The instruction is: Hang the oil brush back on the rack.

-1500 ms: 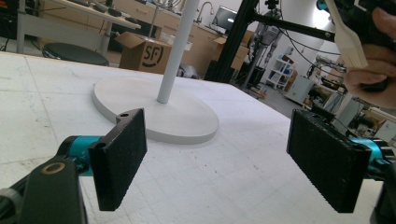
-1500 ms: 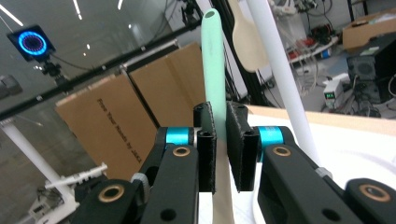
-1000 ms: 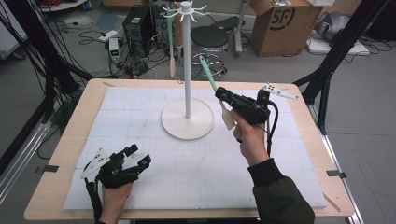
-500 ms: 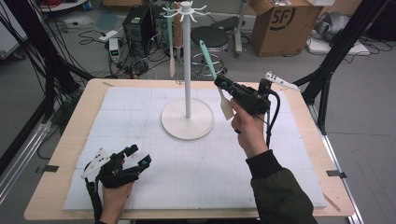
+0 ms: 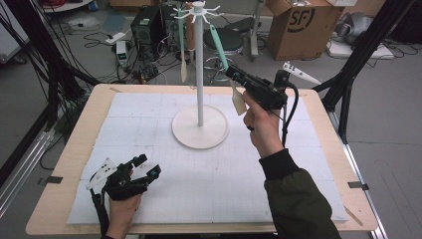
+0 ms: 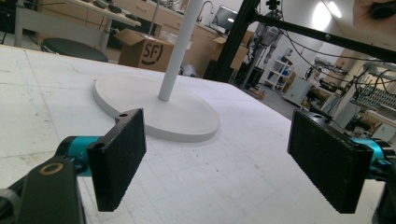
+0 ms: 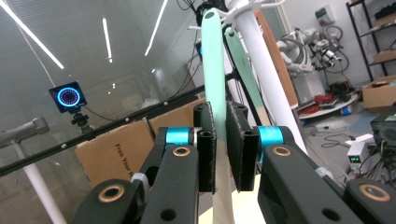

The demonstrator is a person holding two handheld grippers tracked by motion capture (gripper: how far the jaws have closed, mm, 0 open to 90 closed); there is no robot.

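Two handheld grippers were at work over a wooden table [image 5: 64, 164] covered by a white gridded mat [image 5: 209, 174]. The right gripper [image 5: 233, 73], held up in the person's right hand [image 5: 263, 127] beyond the mat's far right part, was clamped on a mint-green utensil [image 5: 220, 45] with a pale wooden end. In the right gripper view, the jaws pressed on the utensil's shaft where green met wood, and its rounded green handle [image 7: 212, 56] rose upward to just beside the hooks at the top of a white stand [image 7: 261, 70]. Whether the handle touched a hook could not be told.

The white stand [image 5: 199, 64] stood on its round base [image 5: 200, 130] near the middle of the mat's far half. A second green utensil [image 5: 182, 47] hung from its hooks on the far left side, and a brown one [image 5: 189, 32] hung behind the pole.

The left gripper [image 5: 144, 167] rested low on the mat's near left corner, well apart from the stand. In the left gripper view, its pads [image 6: 119, 156] stood wide apart with nothing between them, facing the stand's base [image 6: 159, 109].
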